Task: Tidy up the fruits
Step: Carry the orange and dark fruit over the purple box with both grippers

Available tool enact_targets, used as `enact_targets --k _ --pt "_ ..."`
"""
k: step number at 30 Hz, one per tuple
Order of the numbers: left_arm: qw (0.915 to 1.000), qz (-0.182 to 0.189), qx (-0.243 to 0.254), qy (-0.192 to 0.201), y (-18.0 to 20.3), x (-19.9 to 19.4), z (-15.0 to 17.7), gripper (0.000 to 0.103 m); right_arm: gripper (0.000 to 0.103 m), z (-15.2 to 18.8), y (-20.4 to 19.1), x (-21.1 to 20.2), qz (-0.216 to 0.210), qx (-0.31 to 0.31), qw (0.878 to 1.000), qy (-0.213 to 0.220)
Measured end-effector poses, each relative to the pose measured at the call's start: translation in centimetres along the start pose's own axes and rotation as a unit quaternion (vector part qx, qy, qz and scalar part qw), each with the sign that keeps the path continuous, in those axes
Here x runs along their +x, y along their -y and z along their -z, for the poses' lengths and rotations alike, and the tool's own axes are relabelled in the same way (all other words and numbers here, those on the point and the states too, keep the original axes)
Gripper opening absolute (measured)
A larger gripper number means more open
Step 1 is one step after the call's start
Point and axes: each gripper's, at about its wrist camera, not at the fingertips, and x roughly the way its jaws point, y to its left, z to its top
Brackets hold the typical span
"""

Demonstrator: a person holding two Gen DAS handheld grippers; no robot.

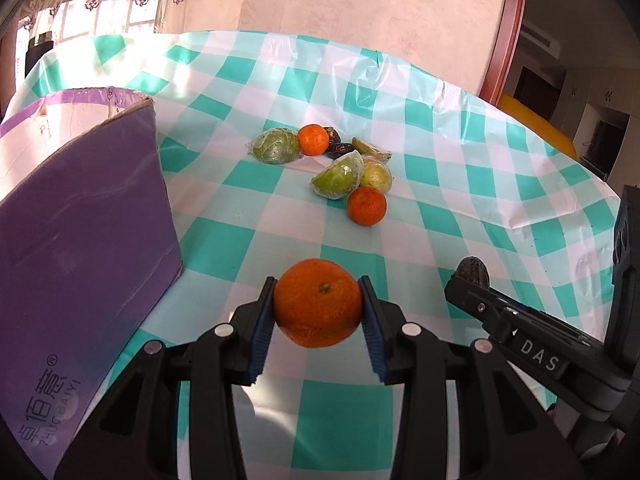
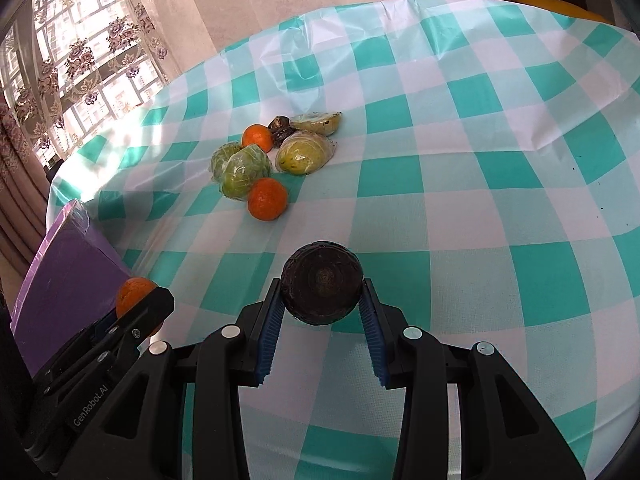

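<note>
In the left wrist view, the left gripper [image 1: 319, 304] sits at the bottom centre of the frame and pinches an orange [image 1: 318, 303] between its blue pads [image 1: 260, 334]; the fruit is held above the checked tablecloth [image 1: 460, 152]. At the left edge of this frame stands a purple box [image 1: 88, 248], with its open top near the upper left. At the lower right, the right gripper [image 1: 466, 280] comes into the picture from the side, with a dark fruit [image 1: 474, 269] at its tip.

In the right wrist view, the right gripper [image 2: 322, 298] is at the bottom centre and its pads press on both sides of the same dark fruit [image 2: 322, 283], round and wrinkled, with the end facing the camera. At the lower left of that frame the left gripper [image 2: 156, 300] appears with its orange [image 2: 134, 294] in front of the purple box [image 2: 68, 288].

The other fruits lie in a group near the middle of the table: two loose oranges [image 1: 367, 206] [image 1: 313, 140], several green pieces in clear wrap [image 1: 338, 179] [image 1: 275, 146], a yellowish round fruit [image 1: 378, 178] and small dark fruits [image 1: 340, 149]. The nearer loose orange touches the wrapped green piece. The group is well apart from the box.
</note>
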Motion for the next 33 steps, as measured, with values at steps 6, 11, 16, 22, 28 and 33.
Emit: enact_targets --k 6,11,16,22,28,33 --pt "0.9993 0.024 -0.023 -0.017 -2.1 -2.2 2.1 0.040 0.038 1.9 -1.1 -1.2 -0.029 -0.002 0.999 -0.016" --pt "0.9992 0.031 -0.015 -0.020 -2.7 -3.8 3.5 0.041 0.038 3.4 -2.3 -2.3 -0.040 -0.018 0.999 -0.017" --pt "0.9996 0.021 0.001 0.020 -2.8 -6.7 3.5 0.040 0.038 4.3 -3.3 -3.7 -0.049 -0.034 0.998 -0.004" --pt "0.9954 0.000 0.032 0.090 -2.3 -11.4 2.1 0.041 0.038 4.8 -3.8 -4.4 -0.051 -0.034 0.998 -0.009" --pt "0.9882 -0.022 0.020 0.150 -4.0 -16.5 0.0 0.041 0.038 4.3 -7.0 -6.9 -0.082 -0.065 0.994 0.013" --pt "0.9846 -0.051 0.000 0.167 -6.4 -19.3 -1.5 0.041 0.038 3.8 -10.8 -9.2 -0.109 -0.109 0.987 0.040"
